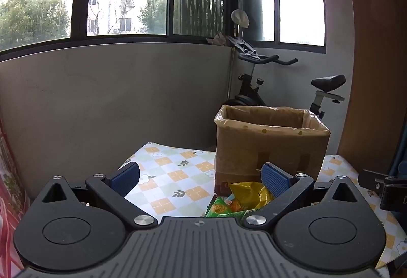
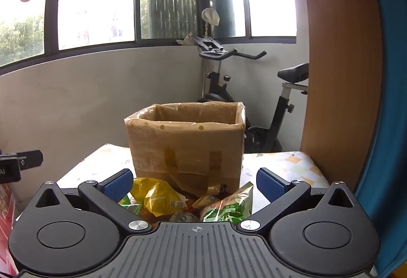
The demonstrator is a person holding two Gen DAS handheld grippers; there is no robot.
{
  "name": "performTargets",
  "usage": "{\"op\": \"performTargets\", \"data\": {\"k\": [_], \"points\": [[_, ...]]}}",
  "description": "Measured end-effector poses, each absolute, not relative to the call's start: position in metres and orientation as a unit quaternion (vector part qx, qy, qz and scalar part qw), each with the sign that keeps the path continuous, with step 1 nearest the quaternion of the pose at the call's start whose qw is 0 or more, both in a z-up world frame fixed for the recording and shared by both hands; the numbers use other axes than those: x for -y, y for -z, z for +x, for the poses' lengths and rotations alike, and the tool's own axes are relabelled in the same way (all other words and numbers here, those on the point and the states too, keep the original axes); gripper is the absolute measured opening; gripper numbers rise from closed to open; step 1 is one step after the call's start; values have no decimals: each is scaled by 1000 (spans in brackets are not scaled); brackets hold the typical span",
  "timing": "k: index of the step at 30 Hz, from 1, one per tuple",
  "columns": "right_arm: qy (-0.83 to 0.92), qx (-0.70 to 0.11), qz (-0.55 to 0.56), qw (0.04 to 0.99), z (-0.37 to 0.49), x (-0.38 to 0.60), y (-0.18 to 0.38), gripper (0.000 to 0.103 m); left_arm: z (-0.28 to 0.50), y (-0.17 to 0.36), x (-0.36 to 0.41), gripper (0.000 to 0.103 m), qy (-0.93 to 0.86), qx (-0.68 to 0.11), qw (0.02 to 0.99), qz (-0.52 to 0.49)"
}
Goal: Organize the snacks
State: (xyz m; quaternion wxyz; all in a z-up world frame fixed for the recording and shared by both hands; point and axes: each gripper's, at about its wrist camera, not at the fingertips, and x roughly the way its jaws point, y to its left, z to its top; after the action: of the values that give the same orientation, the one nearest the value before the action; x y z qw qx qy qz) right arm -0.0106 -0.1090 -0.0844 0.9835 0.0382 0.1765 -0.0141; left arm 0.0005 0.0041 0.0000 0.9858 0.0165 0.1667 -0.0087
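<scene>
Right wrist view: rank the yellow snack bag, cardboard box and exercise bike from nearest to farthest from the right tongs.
1. Yellow snack bag: between the open right tongs, towards the left pad.
2. Cardboard box: just behind the snacks, centre.
3. Exercise bike: back right, by the wall.

Brown cardboard box (image 2: pixel 187 148) with yellow-dotted clear liner, yellow snack bag (image 2: pixel 159 197), green snack packets (image 2: pixel 226 209), tablecloth (image 1: pixel 175 171) checked orange, pale green and white with flowers, blue gripper pads (image 2: pixel 117 186).
</scene>
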Motion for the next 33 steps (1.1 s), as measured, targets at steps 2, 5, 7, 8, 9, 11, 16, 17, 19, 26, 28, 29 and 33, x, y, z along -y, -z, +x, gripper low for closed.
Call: {"op": "performTargets", "data": {"k": [2, 5, 7, 8, 9, 11, 16, 17, 19, 26, 28, 29, 33], "points": [[14, -177, 40, 983, -12, 109, 84, 103, -2, -1, -7, 102, 25, -154, 988, 3], [20, -174, 43, 984, -14, 111, 84, 103, 0, 0, -9, 103, 38, -154, 987, -13], [24, -172, 40, 984, -14, 111, 83, 103, 5, 4, -3, 103, 28, -163, 986, 4], [28, -172, 37, 984, -15, 110, 83, 103, 4, 4, 0, 103, 24, -165, 986, 15], [30, -169, 36, 985, -17, 111, 83, 103, 4, 5, 3, 103, 20, -164, 986, 29], [31, -167, 35, 985, -18, 111, 83, 103, 1, 7, 12, 103, 20, -157, 986, 55], [30, -171, 35, 984, -17, 111, 85, 103, -5, 6, 11, 103, 29, -150, 986, 71], [30, -171, 35, 984, -16, 111, 86, 103, -6, 5, 11, 103, 29, -152, 985, 69], [30, -171, 35, 984, -16, 111, 86, 103, -5, 4, 6, 103, 27, -158, 985, 60], [27, -174, 35, 984, -15, 110, 87, 103, -5, 6, 4, 103, 23, -170, 984, 47], [26, -174, 34, 984, -15, 110, 86, 103, -5, 6, 5, 103, 23, -172, 984, 46], [27, -174, 34, 984, -15, 111, 86, 103, -5, 6, 7, 103, 22, -173, 984, 46], [26, -176, 34, 983, -14, 110, 87, 103, -4, 6, 9, 103, 21, -180, 983, 44]]}}
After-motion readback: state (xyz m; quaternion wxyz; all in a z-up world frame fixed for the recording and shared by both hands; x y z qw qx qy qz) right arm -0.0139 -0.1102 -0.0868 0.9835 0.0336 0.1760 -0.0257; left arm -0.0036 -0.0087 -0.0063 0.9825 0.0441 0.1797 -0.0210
